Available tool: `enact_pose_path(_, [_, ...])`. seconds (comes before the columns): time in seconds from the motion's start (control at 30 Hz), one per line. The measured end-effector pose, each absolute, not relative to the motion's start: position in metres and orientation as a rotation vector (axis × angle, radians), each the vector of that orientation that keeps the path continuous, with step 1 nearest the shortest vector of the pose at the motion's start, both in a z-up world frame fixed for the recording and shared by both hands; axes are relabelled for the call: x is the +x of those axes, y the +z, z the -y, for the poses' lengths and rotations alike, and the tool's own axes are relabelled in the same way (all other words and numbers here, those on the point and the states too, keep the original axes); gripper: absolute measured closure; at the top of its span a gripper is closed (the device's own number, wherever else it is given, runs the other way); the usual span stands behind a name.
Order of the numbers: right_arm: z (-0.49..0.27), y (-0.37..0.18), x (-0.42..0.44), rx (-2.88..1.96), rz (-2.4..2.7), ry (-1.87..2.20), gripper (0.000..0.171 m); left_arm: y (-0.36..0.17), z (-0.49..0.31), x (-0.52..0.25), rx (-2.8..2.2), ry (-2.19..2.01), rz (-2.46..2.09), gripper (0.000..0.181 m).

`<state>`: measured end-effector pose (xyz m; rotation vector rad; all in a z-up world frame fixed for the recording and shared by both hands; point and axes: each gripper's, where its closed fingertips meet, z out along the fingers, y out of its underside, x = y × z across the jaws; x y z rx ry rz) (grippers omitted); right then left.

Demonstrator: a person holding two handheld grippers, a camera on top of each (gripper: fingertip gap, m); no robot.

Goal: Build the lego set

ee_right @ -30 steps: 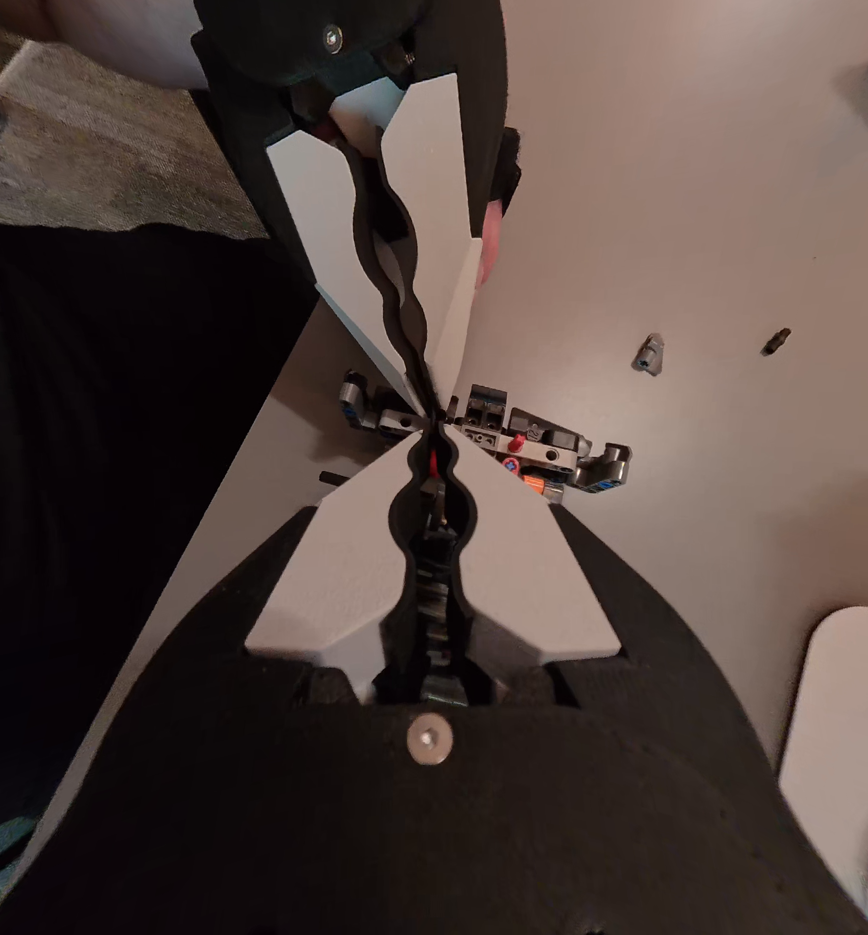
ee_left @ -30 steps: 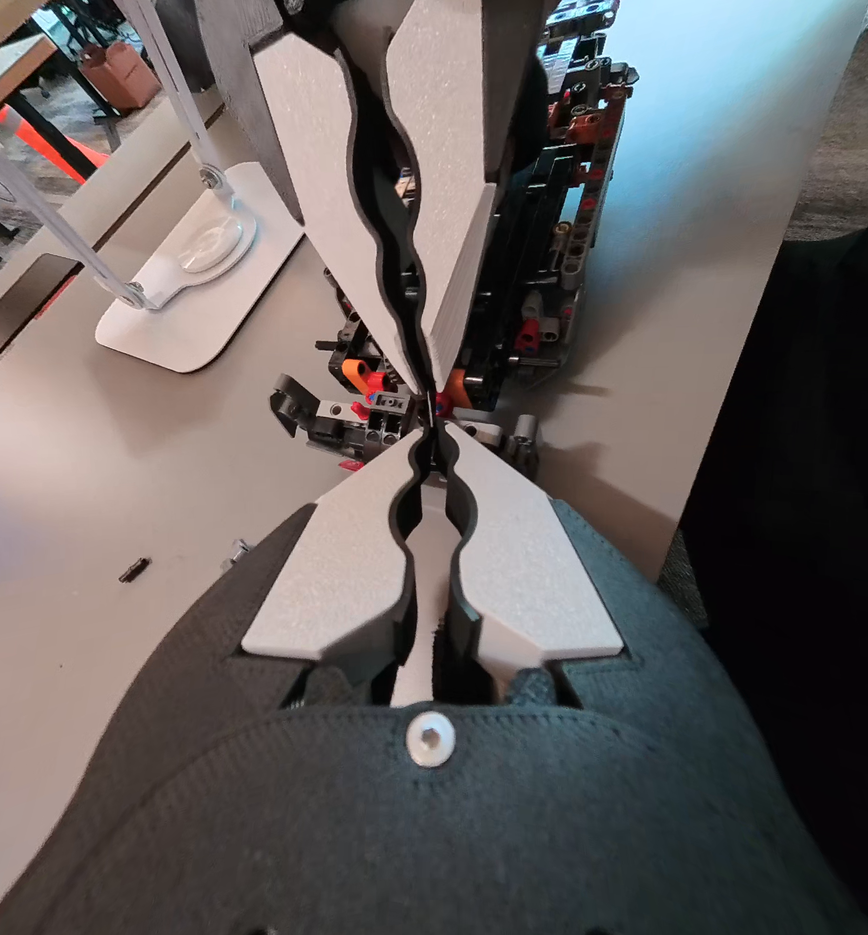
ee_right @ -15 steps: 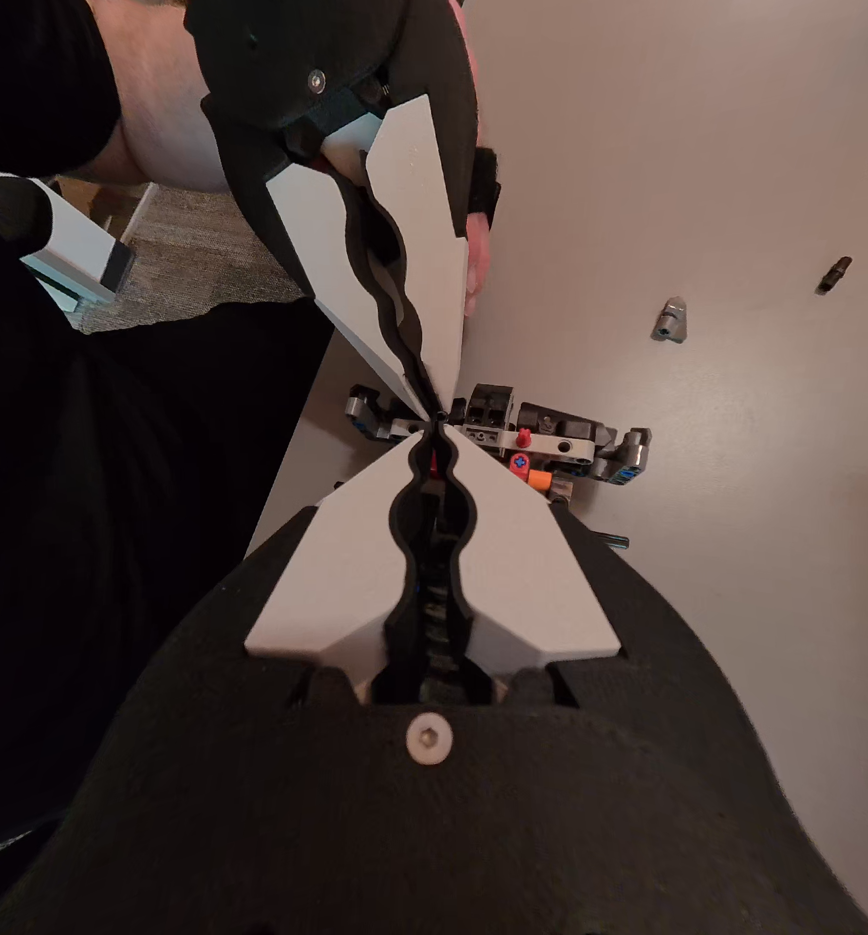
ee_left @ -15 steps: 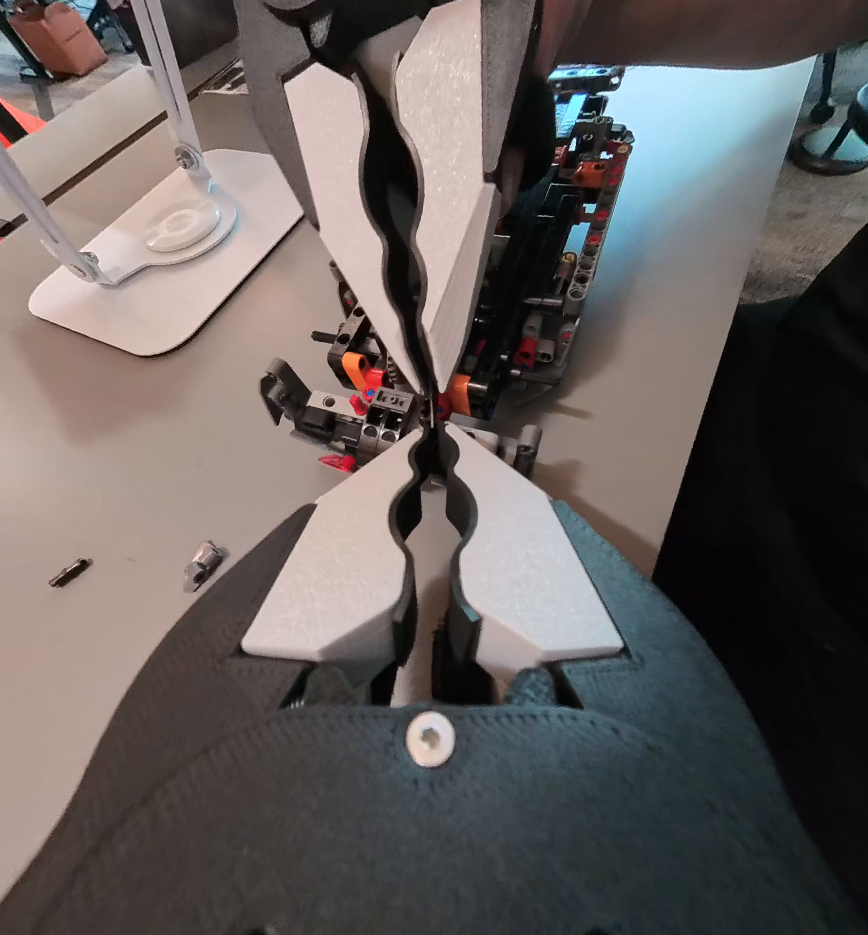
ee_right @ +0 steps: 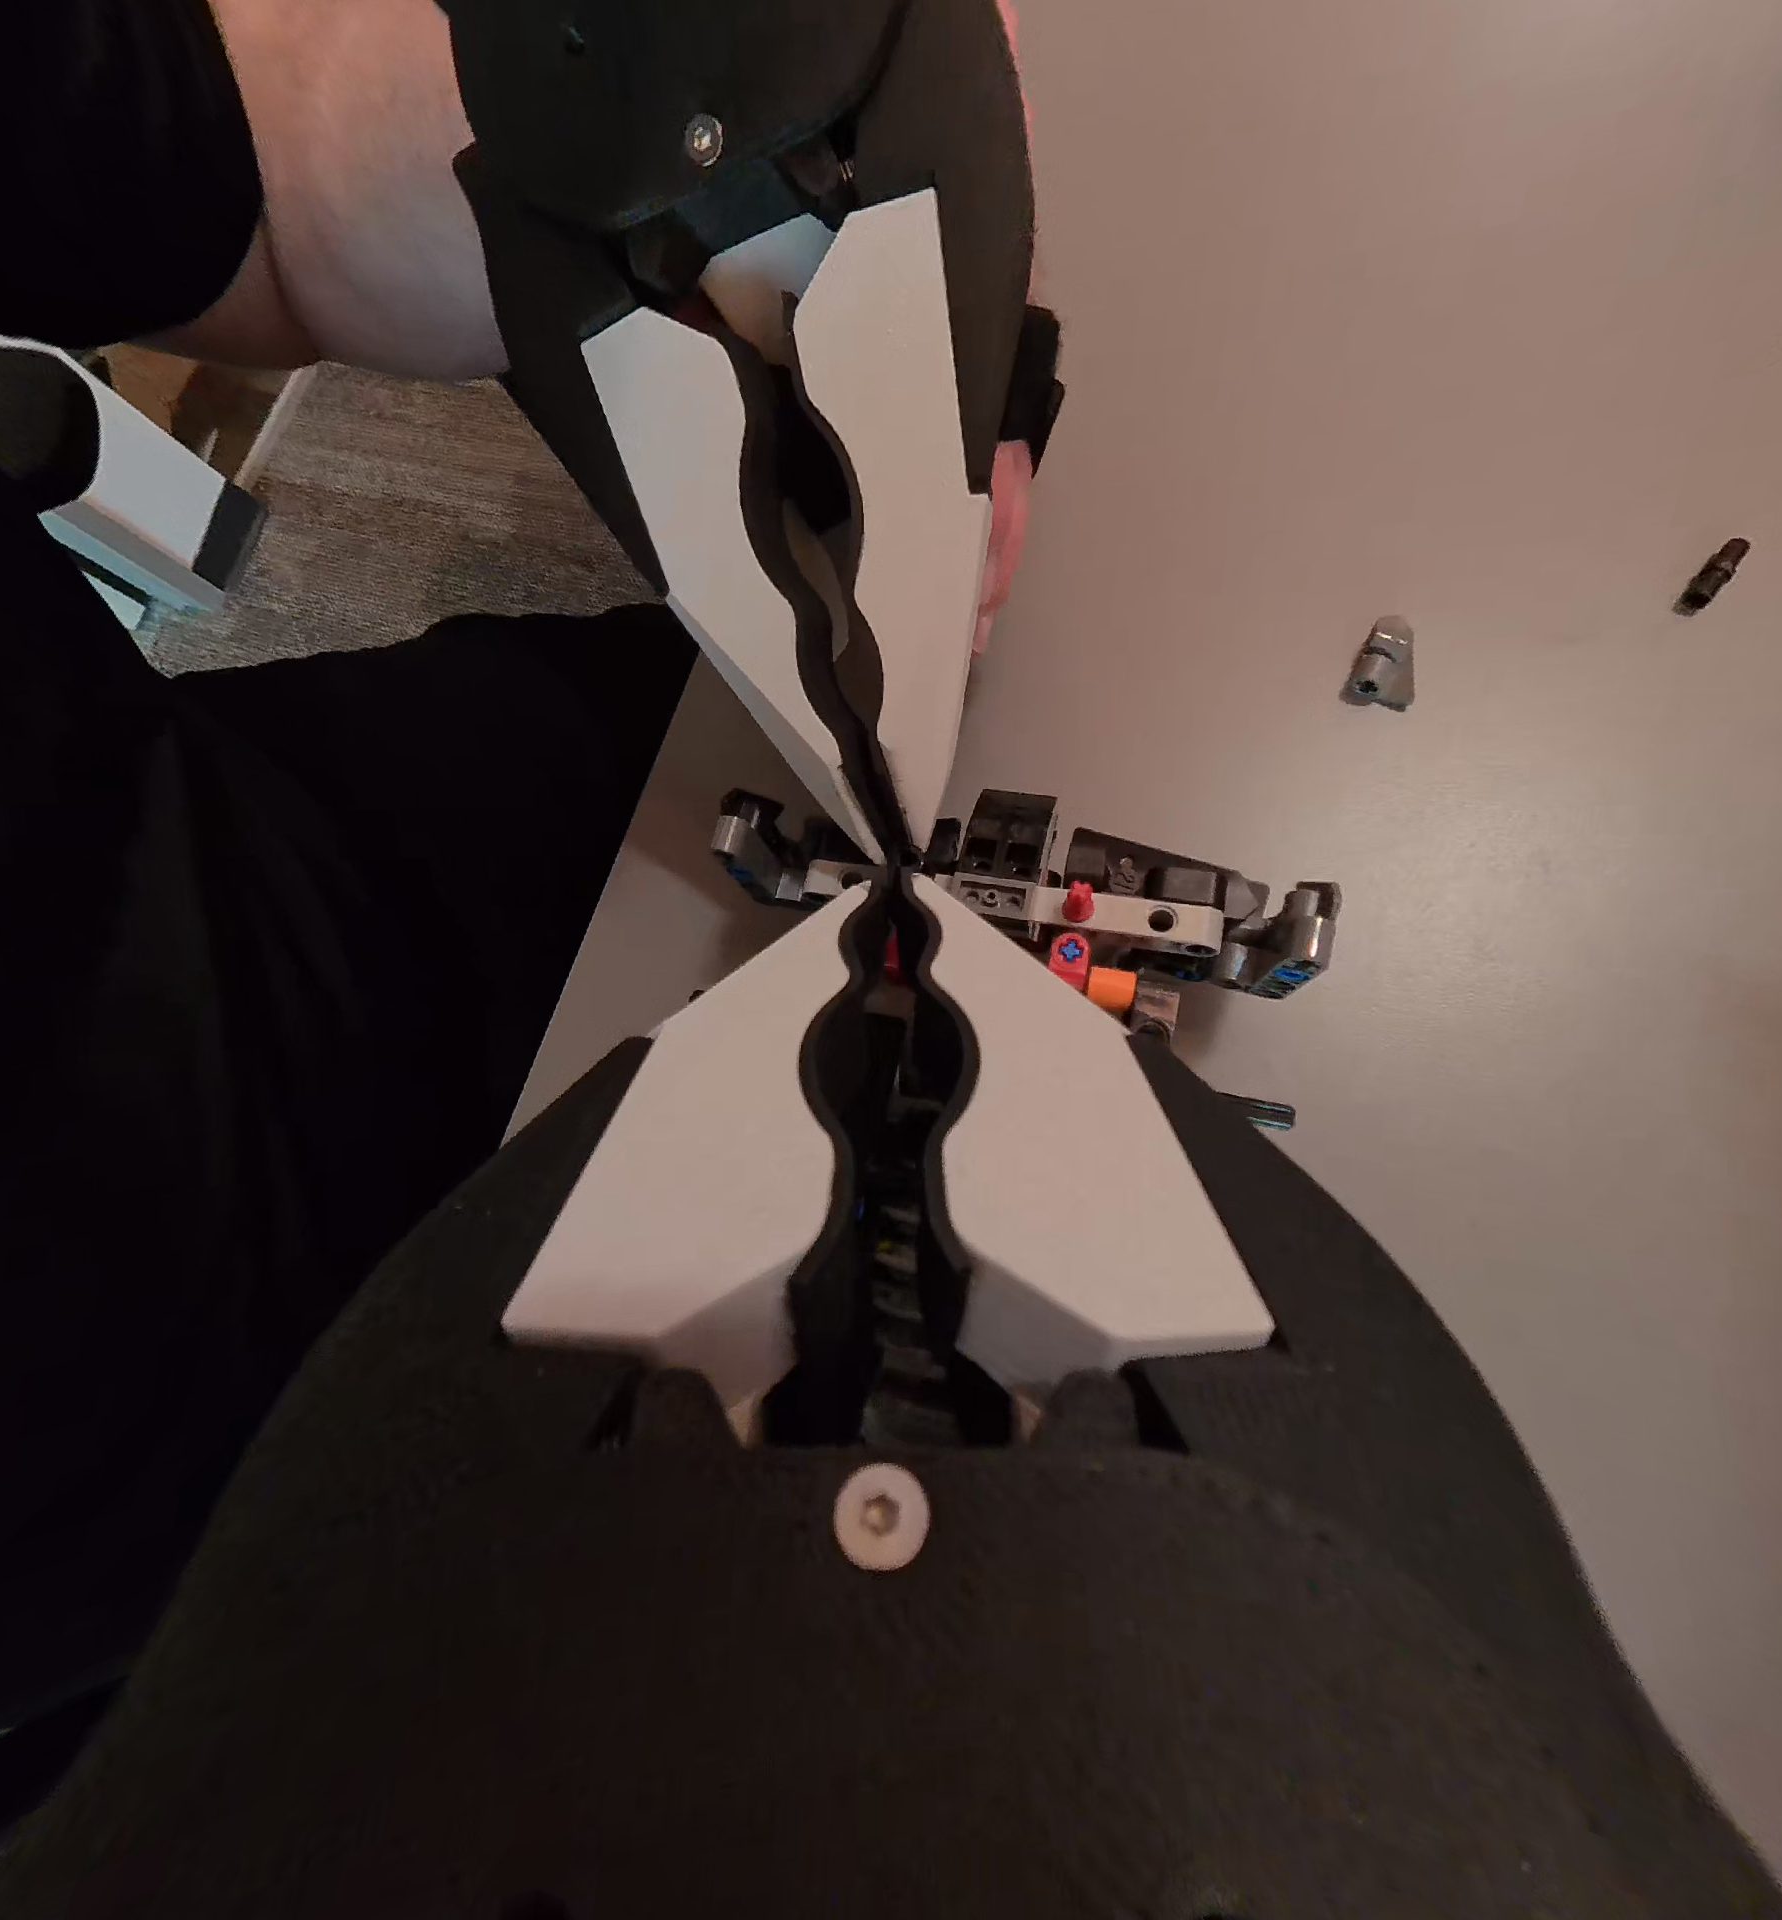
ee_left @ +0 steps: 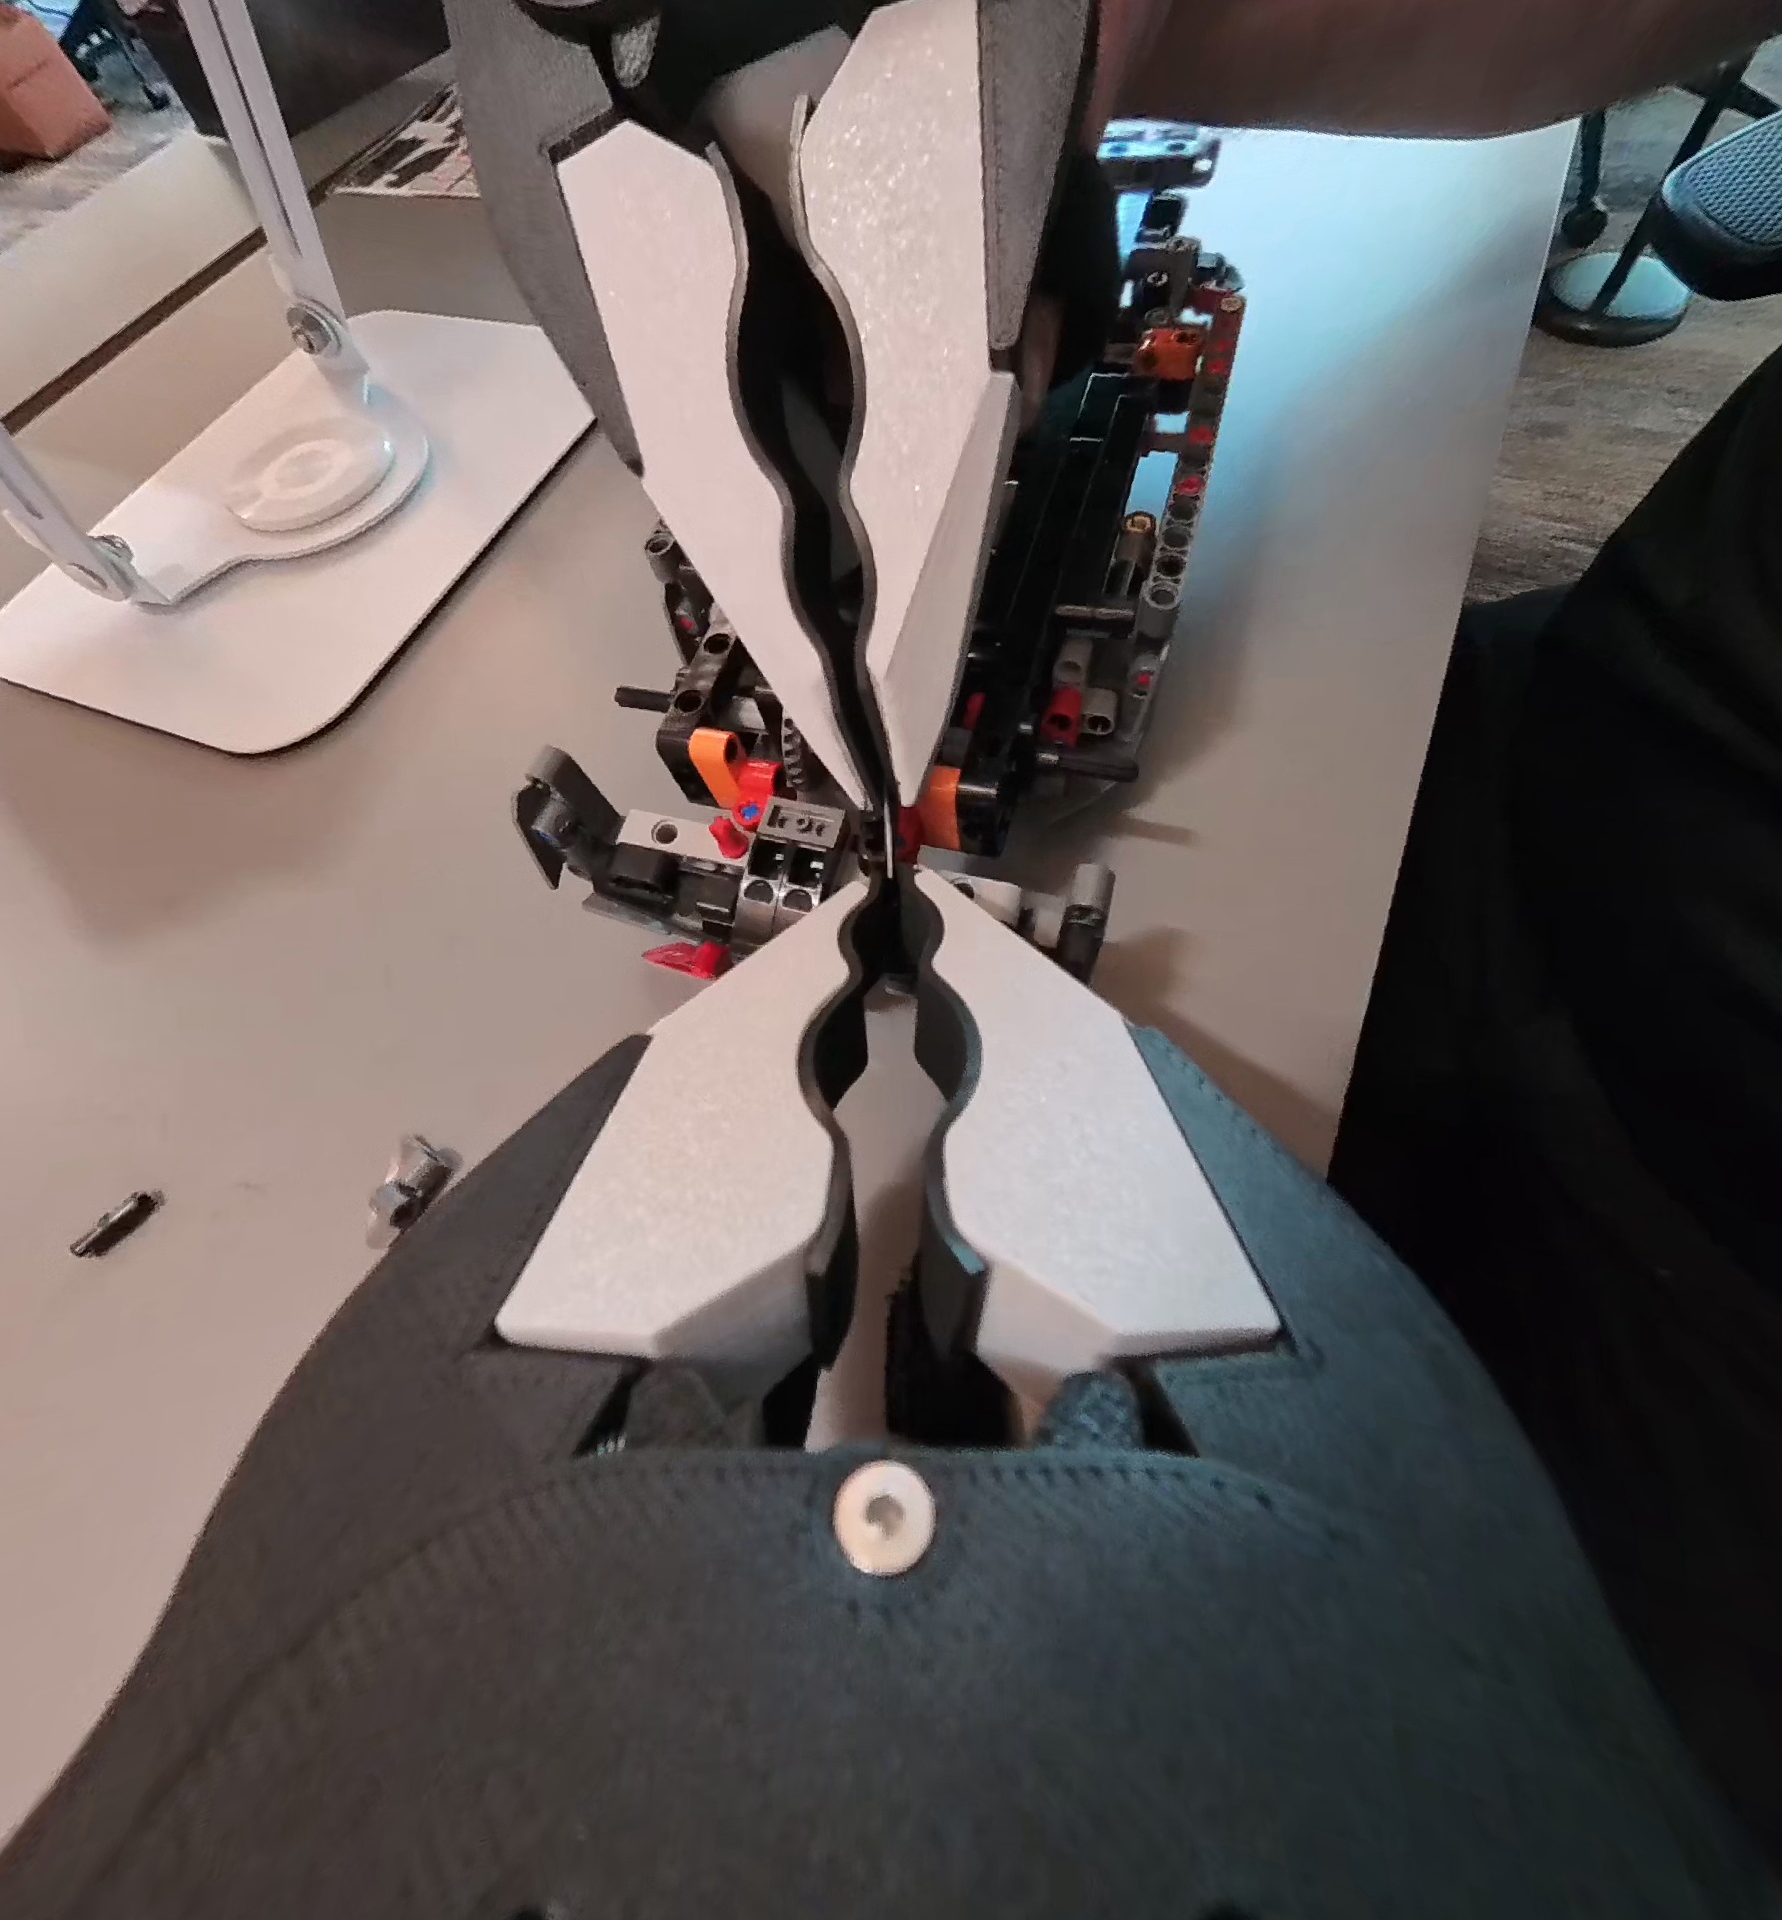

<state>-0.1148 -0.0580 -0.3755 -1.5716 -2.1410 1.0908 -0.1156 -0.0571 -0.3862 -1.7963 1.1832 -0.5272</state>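
Two grippers meet tip to tip over the near edge of a grey table (ee_left: 191, 1018). The left gripper (ee_left: 885, 896) has its jaws pressed together, and the tips pinch a thin dark piece at the front of the lego assembly (ee_left: 752, 852); which piece cannot be made out. The right gripper (ee_right: 892, 896) also has its jaws together, its tips closed at that same spot, opposite the other's. Whether it grips the same piece or only touches it cannot be told.

The lego assembly is a low crossbar of grey and black beams with red, orange and blue pins, resting on the table near its edge. Behind it, in the left wrist view, stands the larger lego chassis (ee_left: 1126, 540), long, black and grey, running away along the table edge; the right gripper's white fingers (ee_left: 679, 416) block most of its near end.

Loose on the table, well apart from the build: a small grey connector (ee_right: 1380, 665) and a short dark pin (ee_right: 1710, 577). A white stand base (ee_left: 274, 582) with thin metal arms sits farther left. A person's dark clothing (ee_left: 1645, 935) fills the space beside the table. No containers show.
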Motion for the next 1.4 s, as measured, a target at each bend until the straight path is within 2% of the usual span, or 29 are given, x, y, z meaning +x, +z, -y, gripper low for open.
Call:
enact_pose_path(0.7, [0.0549, -0.3702, -0.1167, -1.602, 2.077, 1.186, 0.171, -0.3797, 0.0552, -0.1162, -1.768, -0.601, -1.158, 0.181])
enact_pose_path(0.9, [0.0517, -0.3692, -0.1175, -1.629, 2.052, 1.207, 0.166, -0.3786, 0.0534, -0.1164, -1.772, -0.621, -1.164, 0.181])
enact_pose_path(1.0, [0.0517, -0.3687, -0.1171, -1.610, 2.055, 1.199, 0.171, -0.3782, 0.0528, -0.1164, -1.768, -0.614, -1.165, 0.181])
enact_pose_path(1.4, [0.0501, -0.3699, -0.1170, -1.644, 2.052, 1.136, 0.171, -0.3787, 0.0486, -0.1174, -1.759, -0.546, -1.096, 0.181])
